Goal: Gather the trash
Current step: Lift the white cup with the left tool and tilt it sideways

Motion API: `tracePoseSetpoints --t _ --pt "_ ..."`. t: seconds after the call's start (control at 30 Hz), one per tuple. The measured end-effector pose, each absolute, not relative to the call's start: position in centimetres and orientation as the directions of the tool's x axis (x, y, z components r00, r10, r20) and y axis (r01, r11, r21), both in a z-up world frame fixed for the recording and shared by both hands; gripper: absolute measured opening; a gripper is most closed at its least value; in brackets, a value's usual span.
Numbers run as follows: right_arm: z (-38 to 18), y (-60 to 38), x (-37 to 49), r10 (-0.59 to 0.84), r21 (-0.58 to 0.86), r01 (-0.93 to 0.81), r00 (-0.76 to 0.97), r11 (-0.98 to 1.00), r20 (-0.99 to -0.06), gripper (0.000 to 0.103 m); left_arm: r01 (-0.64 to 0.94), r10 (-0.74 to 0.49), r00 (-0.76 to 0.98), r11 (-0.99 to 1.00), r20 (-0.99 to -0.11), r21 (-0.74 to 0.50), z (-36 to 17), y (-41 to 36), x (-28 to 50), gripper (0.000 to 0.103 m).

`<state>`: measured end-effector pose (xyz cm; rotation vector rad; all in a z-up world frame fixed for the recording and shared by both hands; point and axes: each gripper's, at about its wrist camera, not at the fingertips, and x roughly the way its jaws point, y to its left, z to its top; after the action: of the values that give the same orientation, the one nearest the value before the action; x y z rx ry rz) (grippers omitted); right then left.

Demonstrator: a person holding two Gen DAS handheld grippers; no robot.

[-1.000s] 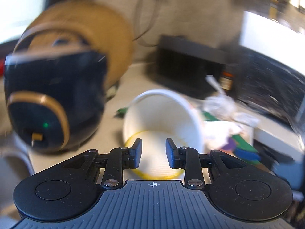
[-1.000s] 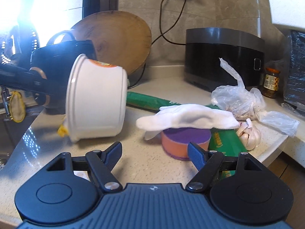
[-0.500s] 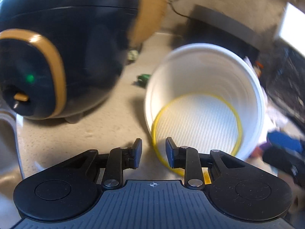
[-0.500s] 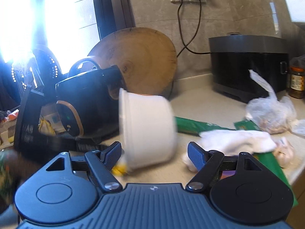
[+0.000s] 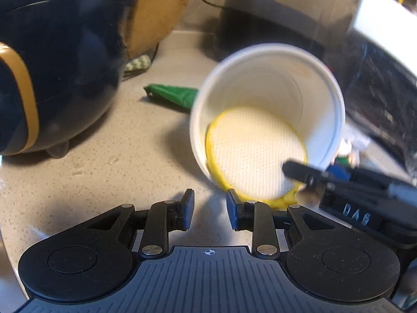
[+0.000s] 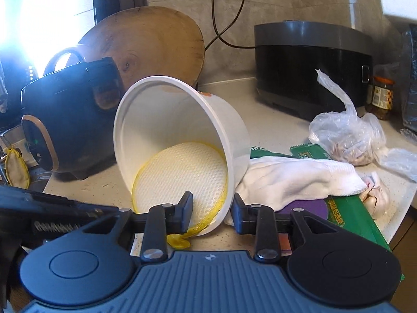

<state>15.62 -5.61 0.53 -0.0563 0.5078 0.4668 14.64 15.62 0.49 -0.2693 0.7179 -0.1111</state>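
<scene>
The white tub (image 6: 179, 140) lies tipped on the countertop (image 5: 109, 156), its axis running away toward the wall and its mouth facing both claws, with a yellow-rimmed mesh disc (image 6: 182, 174) inside. The right gripper (image 6: 211, 212) is nearer, its jaws closing astride the tub's lower rim, not yet pinching. The left gripper (image 5: 210, 210) hangs open and empty just left of the rim.

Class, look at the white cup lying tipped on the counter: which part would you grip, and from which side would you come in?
Grip the lower rim of the white cup, one finger inside and one outside, coming in from its open mouth. The mouth faces the right gripper, whose closing jaws straddle that thin edge; the round body looks too wide.
</scene>
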Motion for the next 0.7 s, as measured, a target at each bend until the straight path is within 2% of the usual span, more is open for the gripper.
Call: tracePoseSetpoints --t 0.2,0.27,0.4,0.5,0.6,0.67,0.7 --pt "0.3 -5.8 15.7 0.418 0.046 -0.452 0.775 0.891 -0.474 0.03 0.037 -0.174 0.834 0.964 -0.523 -0.262 3.5 16.6 13.4 0.031" --pt "0.3 -6.1 15.8 0.423 0.05 -0.456 0.772 0.888 -0.474 0.03 0.043 -0.13 0.872 0.981 -0.472 -0.19 4.8 16.3 12.6 0.031" --pt "0.3 -6.9 15.9 0.431 0.056 -0.463 0.767 0.885 -0.475 0.03 0.056 -0.037 0.922 0.998 -0.385 0.038 6.5 14.5 12.1 0.031" --pt "0.4 -7.7 16.1 0.428 0.056 -0.459 0.769 0.887 -0.475 0.03 0.077 -0.009 0.922 0.984 -0.387 0.16 6.3 13.2 13.0 0.031" --pt "0.4 -8.5 16.4 0.414 0.058 -0.443 0.775 0.895 -0.477 0.03 0.076 0.001 0.913 0.982 -0.407 0.174 5.7 12.9 14.9 0.031" --pt "0.3 -9.1 16.6 0.417 0.067 -0.441 0.773 0.895 -0.479 0.03 0.138 -0.082 0.909 0.984 -0.409 0.11 5.3 13.3 15.4 0.031" --pt "0.3 -9.4 16.7 0.418 0.073 -0.44 0.772 0.895 -0.48 0.03 0.173 -0.128 0.904 0.982 -0.408 0.076 5.2 13.6 15.4 0.025"
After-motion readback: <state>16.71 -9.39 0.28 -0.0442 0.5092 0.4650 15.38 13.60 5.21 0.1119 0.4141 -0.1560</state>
